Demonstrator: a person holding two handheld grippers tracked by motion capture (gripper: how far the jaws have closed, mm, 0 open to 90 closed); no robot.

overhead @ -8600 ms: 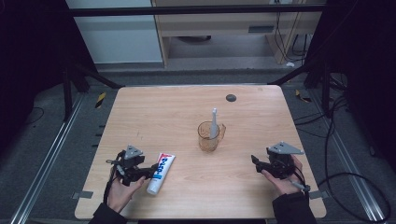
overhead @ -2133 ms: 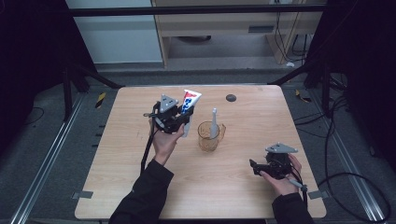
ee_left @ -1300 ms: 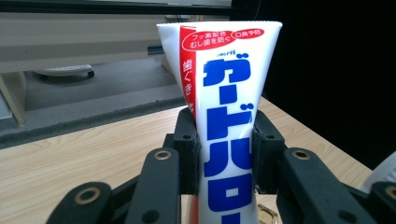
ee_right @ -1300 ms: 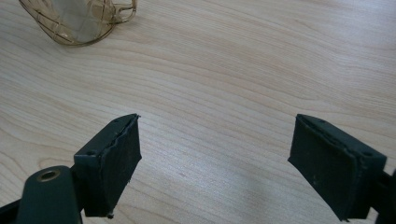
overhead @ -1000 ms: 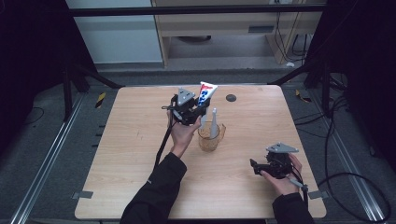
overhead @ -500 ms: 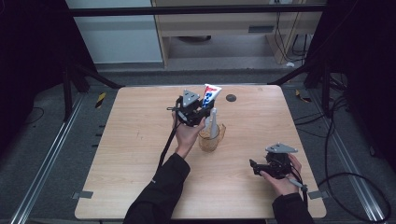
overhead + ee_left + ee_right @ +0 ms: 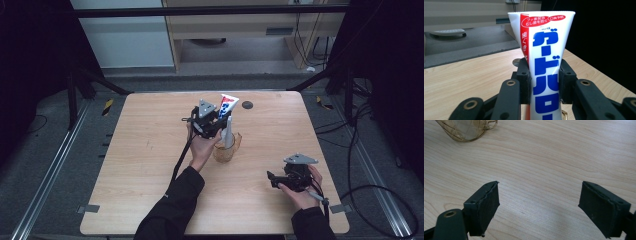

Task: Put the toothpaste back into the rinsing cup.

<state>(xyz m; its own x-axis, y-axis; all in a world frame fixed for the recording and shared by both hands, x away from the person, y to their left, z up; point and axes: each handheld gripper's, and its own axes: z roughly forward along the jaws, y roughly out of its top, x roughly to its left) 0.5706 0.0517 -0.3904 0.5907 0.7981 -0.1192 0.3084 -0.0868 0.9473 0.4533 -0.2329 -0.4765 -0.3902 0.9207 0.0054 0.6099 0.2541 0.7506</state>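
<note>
White toothpaste tube [image 7: 545, 62] stands clamped between left gripper's [image 7: 543, 77] jaws.

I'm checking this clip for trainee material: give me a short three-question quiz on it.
1. True or false: the left claw is shut on the toothpaste tube.
2. What stands in the cup already? A) toothbrush B) spoon C) pen
3. Fill in: the right claw is ____ above the table.

Key: 1 true; 2 A, the toothbrush; 3 open.
</note>
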